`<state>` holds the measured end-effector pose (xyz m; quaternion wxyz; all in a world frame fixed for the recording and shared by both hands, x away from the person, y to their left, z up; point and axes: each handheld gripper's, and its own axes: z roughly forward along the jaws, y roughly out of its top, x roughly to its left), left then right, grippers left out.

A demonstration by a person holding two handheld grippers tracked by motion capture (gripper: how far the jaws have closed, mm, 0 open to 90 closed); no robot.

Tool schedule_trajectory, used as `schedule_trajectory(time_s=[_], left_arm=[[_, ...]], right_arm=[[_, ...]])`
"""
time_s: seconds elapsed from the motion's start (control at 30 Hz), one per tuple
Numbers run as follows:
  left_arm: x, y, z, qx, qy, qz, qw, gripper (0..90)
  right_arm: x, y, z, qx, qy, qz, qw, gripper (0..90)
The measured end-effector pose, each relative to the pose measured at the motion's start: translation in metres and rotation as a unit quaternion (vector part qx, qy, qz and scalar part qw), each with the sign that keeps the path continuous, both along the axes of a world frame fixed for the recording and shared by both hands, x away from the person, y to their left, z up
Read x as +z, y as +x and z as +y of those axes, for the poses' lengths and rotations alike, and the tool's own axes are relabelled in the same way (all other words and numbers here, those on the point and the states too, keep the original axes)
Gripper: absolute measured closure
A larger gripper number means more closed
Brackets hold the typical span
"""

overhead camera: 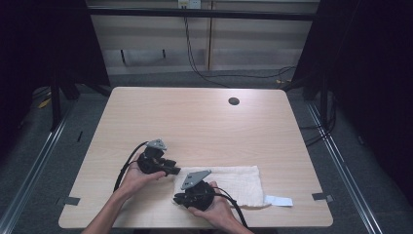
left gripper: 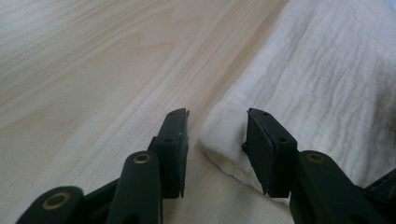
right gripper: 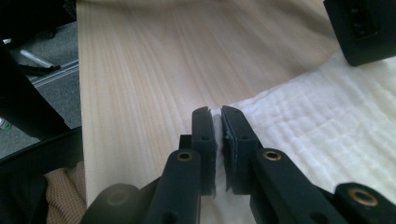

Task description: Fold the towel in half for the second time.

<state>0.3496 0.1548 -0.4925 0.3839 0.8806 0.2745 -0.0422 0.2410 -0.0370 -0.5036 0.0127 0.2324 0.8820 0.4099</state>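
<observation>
A white folded cloth (overhead camera: 238, 183) lies near the front edge of the light wooden table (overhead camera: 195, 117). My left gripper (overhead camera: 174, 170) is at the cloth's far left corner. In the left gripper view its jaws (left gripper: 217, 123) stand apart on either side of that corner of the cloth (left gripper: 317, 70), and the left pad is clear of the fabric. My right gripper (overhead camera: 177, 199) is at the near left corner. In the right gripper view it (right gripper: 215, 112) is shut on a thin fold of the cloth (right gripper: 327, 121). The left gripper's black body (right gripper: 359, 28) shows there at the top right.
A white paper label (overhead camera: 278, 200) lies just right of the cloth. A round cable hole (overhead camera: 234, 101) sits at the table's far side. Tape marks (overhead camera: 71, 200) (overhead camera: 322, 196) are near the front corners. Metal rails and cables run on the floor around the table.
</observation>
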Motion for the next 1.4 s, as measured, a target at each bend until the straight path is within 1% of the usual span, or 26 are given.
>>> schedule_trajectory(time_s=[0.1, 0.13, 0.17, 0.23, 0.33, 0.4, 0.43, 0.47, 0.53, 0.57, 0.63, 0.67, 0.7, 0.77, 0.8, 0.87, 0.9, 0.97, 1.03, 1.07, 1.13, 1.17, 1.23, 1.3, 1.37, 1.4], left_arm=[[-0.001, -0.001, -0.002, 0.000, 0.006, -0.003, 1.0000, 61.5], [-0.002, -0.001, -0.002, -0.001, 0.015, -0.011, 0.9998, 62.3], [-0.003, -0.001, -0.002, -0.001, 0.008, -0.007, 0.9999, 62.6], [-0.003, -0.002, -0.002, -0.001, 0.012, -0.005, 0.9999, 62.9], [-0.004, -0.003, -0.002, -0.003, 0.007, -0.004, 1.0000, 64.5], [-0.004, -0.004, -0.004, -0.006, 0.012, -0.006, 0.9999, 71.2], [-0.004, -0.004, -0.005, -0.011, 0.009, -0.003, 0.9999, 73.9], [-0.004, -0.005, -0.006, -0.012, 0.015, -0.008, 0.9998, 77.2], [-0.005, -0.005, -0.007, -0.016, 0.008, -0.001, 0.9998, 83.5], [-0.005, -0.005, -0.007, -0.013, 0.011, -0.002, 0.9999, 84.4], [-0.006, -0.004, -0.006, -0.009, 0.001, 0.003, 1.0000, 85.5], [-0.005, -0.004, -0.005, -0.007, 0.000, 0.005, 1.0000, 85.7], [-0.005, -0.004, -0.005, -0.008, -0.009, 0.008, 0.9999, 85.8], [-0.003, -0.003, -0.004, 0.000, -0.014, 0.010, 0.9998, 85.9], [-0.001, -0.002, -0.003, -0.001, -0.014, 0.010, 0.9998, 85.9], [0.001, -0.001, -0.001, 0.004, -0.033, 0.013, 0.9994, 85.9], [0.003, 0.000, 0.000, 0.007, -0.031, 0.013, 0.9994, 85.9], [0.006, 0.001, 0.002, 0.013, -0.038, 0.015, 0.9991, 85.9], [0.006, 0.002, 0.003, 0.013, -0.043, 0.018, 0.9988, 85.9], [0.007, 0.003, 0.004, 0.016, -0.042, 0.017, 0.9988, 85.9], [0.010, 0.004, 0.004, 0.020, -0.050, 0.015, 0.9985, 85.8], [0.013, 0.004, 0.004, 0.023, -0.060, 0.016, 0.9978, 85.9], [0.018, 0.004, 0.005, 0.023, -0.057, 0.009, 0.9981, 85.9], [0.020, 0.003, 0.006, 0.024, -0.065, 0.007, 0.9976, 85.9], [0.023, 0.002, 0.007, 0.024, -0.058, -0.001, 0.9980, 85.9], [0.025, 0.002, 0.008, 0.026, -0.062, -0.003, 0.9977, 85.9]], right_arm=[[0.000, 0.001, 0.000, 0.001, -0.001, 0.007, 1.0000, 84.9], [0.001, 0.002, -0.001, 0.000, -0.001, 0.011, 0.9999, 84.9], [0.000, 0.003, -0.001, 0.002, 0.001, 0.010, 1.0000, 84.9], [0.001, 0.003, 0.000, 0.001, 0.000, 0.012, 0.9999, 85.0], [0.001, 0.002, 0.000, -0.003, -0.001, 0.012, 0.9999, 85.0], [0.001, 0.002, 0.001, -0.006, -0.002, 0.014, 0.9999, 84.9], [0.002, 0.001, 0.001, -0.007, -0.007, 0.014, 0.9999, 84.9], [0.002, 0.001, 0.001, -0.008, -0.007, 0.015, 0.9998, 84.9], [0.002, 0.002, 0.001, -0.016, -0.002, 0.023, 0.9996, 85.0], [0.002, 0.002, 0.001, -0.017, -0.001, 0.024, 0.9996, 85.1], [0.003, 0.003, 0.002, -0.016, -0.007, 0.030, 0.9994, 85.5], [0.003, 0.003, 0.002, -0.019, -0.006, 0.034, 0.9992, 85.5], [0.003, 0.004, 0.001, -0.018, -0.003, 0.031, 0.9993, 85.6], [0.003, 0.004, 0.001, -0.017, -0.002, 0.030, 0.9994, 85.7], [0.004, 0.004, 0.001, -0.021, -0.002, 0.036, 0.9991, 85.7], [0.005, 0.004, 0.000, -0.024, 0.001, 0.036, 0.9991, 85.7], [0.005, 0.005, -0.002, -0.024, 0.001, 0.036, 0.9991, 85.7], [0.007, 0.005, -0.003, -0.028, 0.004, 0.033, 0.9990, 85.7], [0.012, 0.006, -0.005, -0.028, 0.014, 0.035, 0.9989, 85.7], [0.015, 0.007, -0.006, -0.028, 0.020, 0.035, 0.9988, 85.7], [0.017, 0.008, -0.007, -0.029, 0.031, 0.038, 0.9984, 85.7], [0.019, 0.009, -0.007, -0.030, 0.035, 0.036, 0.9983, 85.7], [0.021, 0.008, -0.009, -0.035, 0.041, 0.034, 0.9980, 85.7], [0.023, 0.007, -0.010, -0.041, 0.046, 0.035, 0.9975, 85.7], [0.026, 0.006, -0.011, -0.042, 0.050, 0.034, 0.9973, 85.7], [0.028, 0.006, -0.011, -0.044, 0.056, 0.035, 0.9968, 85.7]])
